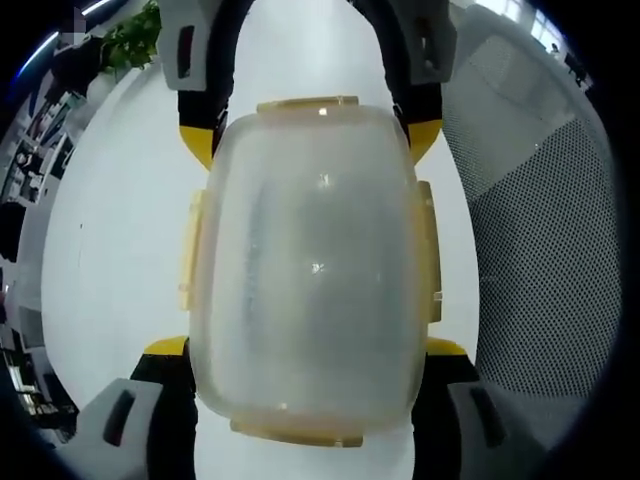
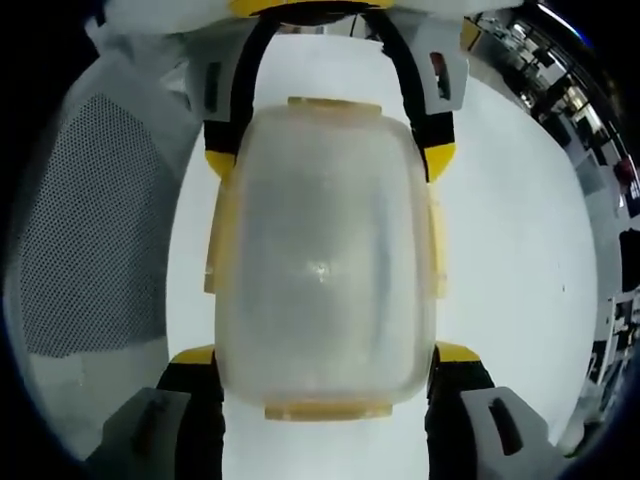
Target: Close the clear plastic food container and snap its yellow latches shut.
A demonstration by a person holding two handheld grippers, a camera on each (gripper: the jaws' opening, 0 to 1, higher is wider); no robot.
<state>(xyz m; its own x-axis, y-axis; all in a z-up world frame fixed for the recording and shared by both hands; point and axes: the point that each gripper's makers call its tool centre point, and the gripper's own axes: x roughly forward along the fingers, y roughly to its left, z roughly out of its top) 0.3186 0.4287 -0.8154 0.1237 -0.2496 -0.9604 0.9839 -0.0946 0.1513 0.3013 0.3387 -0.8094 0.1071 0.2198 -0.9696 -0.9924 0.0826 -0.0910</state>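
With the container (image 1: 310,270) pinched end to end between both pairs of jaws above the white surface (image 1: 120,250), latches (image 1: 190,250) at 3 and 9 o'clock, could slip if unevenly squeezed.

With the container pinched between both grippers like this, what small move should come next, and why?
Probably free one gripper and press an end latch home. The clear container sits lidded on the white table, with the left gripper and right gripper closed on opposite ends. The yellow latches lie along all four sides, but whether they are snapped cannot be told, so each should be pressed in turn.
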